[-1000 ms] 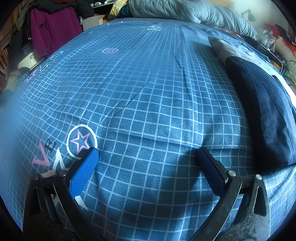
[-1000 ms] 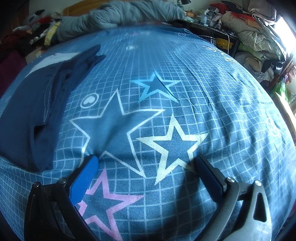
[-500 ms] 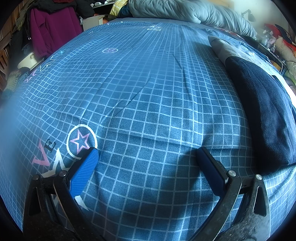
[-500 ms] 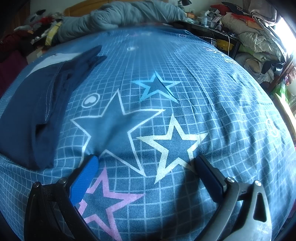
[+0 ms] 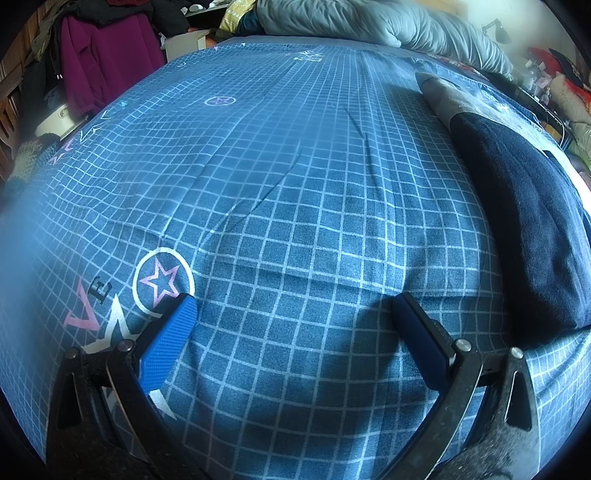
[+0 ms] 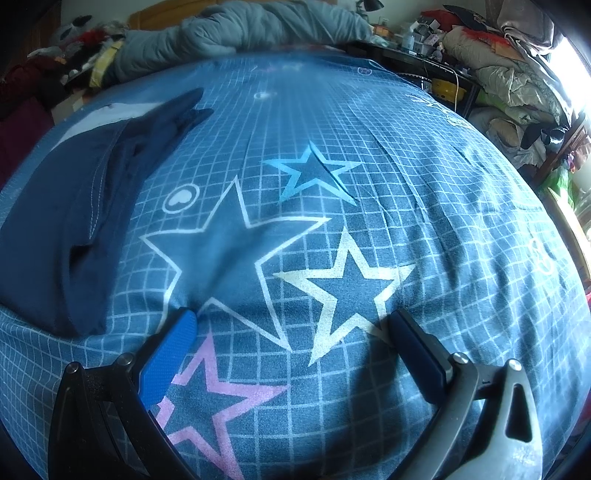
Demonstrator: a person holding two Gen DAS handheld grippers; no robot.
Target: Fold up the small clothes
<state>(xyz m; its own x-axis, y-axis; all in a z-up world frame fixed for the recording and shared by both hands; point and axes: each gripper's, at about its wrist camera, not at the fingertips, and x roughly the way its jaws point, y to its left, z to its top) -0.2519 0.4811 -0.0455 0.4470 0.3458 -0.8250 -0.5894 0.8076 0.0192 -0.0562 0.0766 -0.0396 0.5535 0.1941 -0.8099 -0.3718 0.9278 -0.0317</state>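
A dark navy garment (image 5: 524,206) lies on the blue grid-patterned bedspread (image 5: 280,177), at the right edge of the left wrist view, with a grey part (image 5: 443,96) at its far end. The same garment (image 6: 55,221) lies at the left of the right wrist view, with a stitched hem showing. My left gripper (image 5: 293,306) is open and empty, low over bare bedspread, left of the garment. My right gripper (image 6: 291,321) is open and empty over the printed stars (image 6: 347,291), right of the garment.
A grey duvet (image 5: 388,26) is bunched at the head of the bed. A magenta coat (image 5: 107,62) hangs at the far left. Piled clothes and bedding (image 6: 517,81) crowd the right side beyond the bed.
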